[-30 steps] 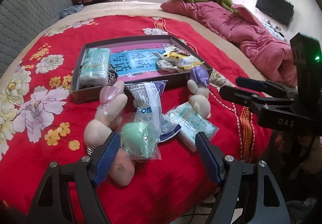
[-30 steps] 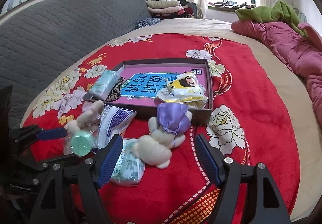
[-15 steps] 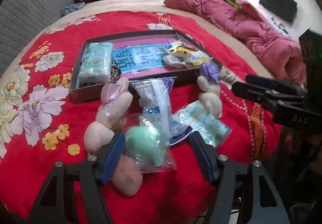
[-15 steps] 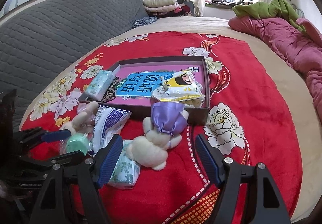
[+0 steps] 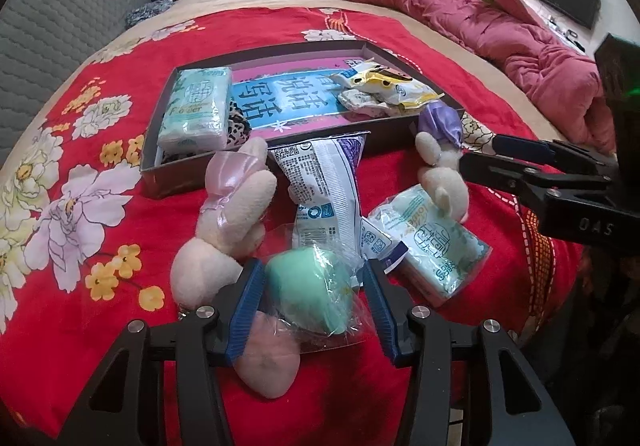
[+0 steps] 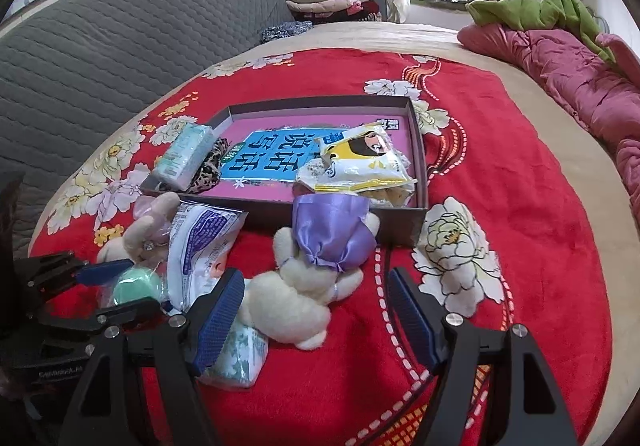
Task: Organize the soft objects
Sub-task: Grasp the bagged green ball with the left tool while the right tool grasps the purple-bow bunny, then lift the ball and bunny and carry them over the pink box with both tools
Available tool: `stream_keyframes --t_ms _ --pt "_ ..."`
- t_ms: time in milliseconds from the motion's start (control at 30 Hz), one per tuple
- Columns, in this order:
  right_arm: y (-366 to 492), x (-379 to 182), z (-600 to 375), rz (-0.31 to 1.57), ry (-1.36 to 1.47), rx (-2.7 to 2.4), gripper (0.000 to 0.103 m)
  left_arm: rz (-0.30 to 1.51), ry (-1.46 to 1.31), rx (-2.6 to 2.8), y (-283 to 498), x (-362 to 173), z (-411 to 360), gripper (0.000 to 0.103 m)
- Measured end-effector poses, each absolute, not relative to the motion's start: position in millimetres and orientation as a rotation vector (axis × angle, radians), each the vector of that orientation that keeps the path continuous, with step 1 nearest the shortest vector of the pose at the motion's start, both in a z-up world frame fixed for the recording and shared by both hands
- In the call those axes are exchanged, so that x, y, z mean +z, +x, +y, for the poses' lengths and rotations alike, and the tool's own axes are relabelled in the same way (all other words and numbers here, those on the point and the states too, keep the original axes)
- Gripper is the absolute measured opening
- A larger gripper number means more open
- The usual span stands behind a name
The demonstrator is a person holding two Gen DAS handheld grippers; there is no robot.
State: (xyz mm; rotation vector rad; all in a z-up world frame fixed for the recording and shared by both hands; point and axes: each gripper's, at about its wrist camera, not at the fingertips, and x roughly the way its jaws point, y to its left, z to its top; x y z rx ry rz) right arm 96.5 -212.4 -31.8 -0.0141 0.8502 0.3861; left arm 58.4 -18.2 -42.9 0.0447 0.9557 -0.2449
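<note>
Two plush rabbits (image 5: 236, 205), two tissue packs (image 5: 198, 109).

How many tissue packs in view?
2. One tissue pack lies in the left end of the tray; another tissue pack lies on the red blanket partly under the purple-bowed plush bunny. Others may be hidden.

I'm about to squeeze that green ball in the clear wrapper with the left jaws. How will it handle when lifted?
The green ball looks like soft foam, so it would likely squash and weigh little. Its loose clear wrapper looks slick and may slide over the ball. The left gripper has just been closing its jaws around it; being rounded, the ball could roll if it slips out.
</note>
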Motion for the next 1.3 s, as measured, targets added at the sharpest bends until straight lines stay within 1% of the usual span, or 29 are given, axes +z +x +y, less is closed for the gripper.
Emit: stream_keyframes --t_ms 300,367,400,667,700,733,1000,1300 --pt "120.3 -52.3 -202.1 0.901 0.005 0.388 0.074 0.962 0.082 -0.238 62.4 -47.4 -22.0 0.052" --pt "125.2 -57.3 -202.0 0.920 0.021 0.396 0.072 0.963 0.085 -0.238 63.2 -48.3 -22.4 0.051" --pt "127.3 -59.4 -202.7 0.930 0.044 0.411 0.068 0.964 0.085 -0.237 63.7 -48.7 -22.3 0.050" --pt "127.9 -57.1 -207.5 0.923 0.075 0.425 0.055 0.952 0.058 -0.247 65.0 -45.7 -19.9 0.048" --pt "127.7 -55.7 -208.6 0.920 0.080 0.423 0.049 0.947 0.049 -0.249 64.8 -44.2 -19.2 0.048" --pt "127.3 -54.1 -210.2 0.916 0.086 0.421 0.046 0.941 0.040 -0.254 64.3 -42.2 -18.5 0.047" --pt "125.1 -45.1 -216.2 0.888 0.106 0.422 0.045 0.874 -0.007 -0.292 57.9 -25.7 -16.8 0.047" --pt "117.9 -19.1 -225.4 0.785 0.124 0.436 0.045 0.803 -0.072 -0.309 55.2 -8.0 -7.3 0.047"
